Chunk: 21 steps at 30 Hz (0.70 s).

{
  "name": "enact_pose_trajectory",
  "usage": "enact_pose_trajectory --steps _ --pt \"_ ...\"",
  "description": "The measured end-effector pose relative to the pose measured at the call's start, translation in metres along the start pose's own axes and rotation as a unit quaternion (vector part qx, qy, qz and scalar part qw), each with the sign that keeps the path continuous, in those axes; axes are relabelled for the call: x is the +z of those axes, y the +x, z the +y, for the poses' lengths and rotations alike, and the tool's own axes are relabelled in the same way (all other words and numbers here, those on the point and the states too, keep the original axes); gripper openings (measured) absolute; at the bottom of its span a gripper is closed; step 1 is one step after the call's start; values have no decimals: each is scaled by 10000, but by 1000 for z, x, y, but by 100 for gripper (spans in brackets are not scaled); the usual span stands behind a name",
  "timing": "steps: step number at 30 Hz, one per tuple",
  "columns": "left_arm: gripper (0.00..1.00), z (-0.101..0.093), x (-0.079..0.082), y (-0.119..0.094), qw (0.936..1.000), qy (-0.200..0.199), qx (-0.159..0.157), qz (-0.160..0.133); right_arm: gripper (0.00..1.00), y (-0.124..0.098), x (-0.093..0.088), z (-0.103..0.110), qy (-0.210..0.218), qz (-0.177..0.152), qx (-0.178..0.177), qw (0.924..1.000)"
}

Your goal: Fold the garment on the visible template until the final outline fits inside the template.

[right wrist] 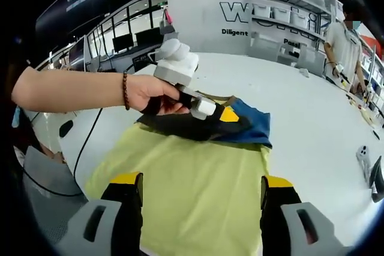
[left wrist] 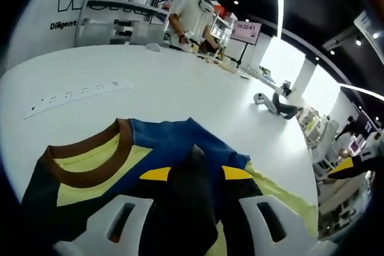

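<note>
The garment (left wrist: pixel 174 142) lies on the white table (left wrist: pixel 180 88); it has a brown collar (left wrist: pixel 90 160) and yellow, blue and black panels. My left gripper (left wrist: pixel 197 175) is shut on a raised fold of its black fabric, which bunches up between the yellow-padded jaws. In the right gripper view a hand holds that left gripper (right wrist: pixel 207 109) at the garment's far, dark edge. The garment's pale yellow body (right wrist: pixel 192 178) spreads toward my right gripper (right wrist: pixel 201 181), which stands open over it, its jaws wide apart with nothing pinched between them.
A white power strip (left wrist: pixel 78 94) lies on the table to the left. A black tool (left wrist: pixel 282 106) and a phone (right wrist: pixel 363 154) rest near the far edge. A black cable (right wrist: pixel 87 136) runs off the table's left side. A person (left wrist: pixel 192 16) stands at the shelves behind.
</note>
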State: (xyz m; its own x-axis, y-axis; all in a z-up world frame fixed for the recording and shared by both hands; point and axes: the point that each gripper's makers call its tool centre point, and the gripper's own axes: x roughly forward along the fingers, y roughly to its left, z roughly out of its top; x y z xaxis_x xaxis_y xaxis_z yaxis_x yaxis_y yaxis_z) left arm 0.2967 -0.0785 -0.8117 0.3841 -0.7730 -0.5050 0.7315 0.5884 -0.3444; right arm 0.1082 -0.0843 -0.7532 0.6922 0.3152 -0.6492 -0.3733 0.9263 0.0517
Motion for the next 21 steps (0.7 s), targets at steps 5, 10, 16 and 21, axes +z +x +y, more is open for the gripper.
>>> enact_pose_trajectory --steps 5,10,16,21 --pt "34 6 -8 -7 9983 -551 191 45 78 -1 1 -2 12 -32 -18 10000" --pt "32 10 -16 -10 9894 -1429 252 35 78 -1 0 -1 29 -33 -13 10000" --pt "25 9 -23 -7 9717 -2352 209 62 78 -1 -1 -1 37 -23 -14 10000" --pt "25 3 -25 -2 9684 -2486 154 69 78 -2 -1 -3 49 -33 -46 10000"
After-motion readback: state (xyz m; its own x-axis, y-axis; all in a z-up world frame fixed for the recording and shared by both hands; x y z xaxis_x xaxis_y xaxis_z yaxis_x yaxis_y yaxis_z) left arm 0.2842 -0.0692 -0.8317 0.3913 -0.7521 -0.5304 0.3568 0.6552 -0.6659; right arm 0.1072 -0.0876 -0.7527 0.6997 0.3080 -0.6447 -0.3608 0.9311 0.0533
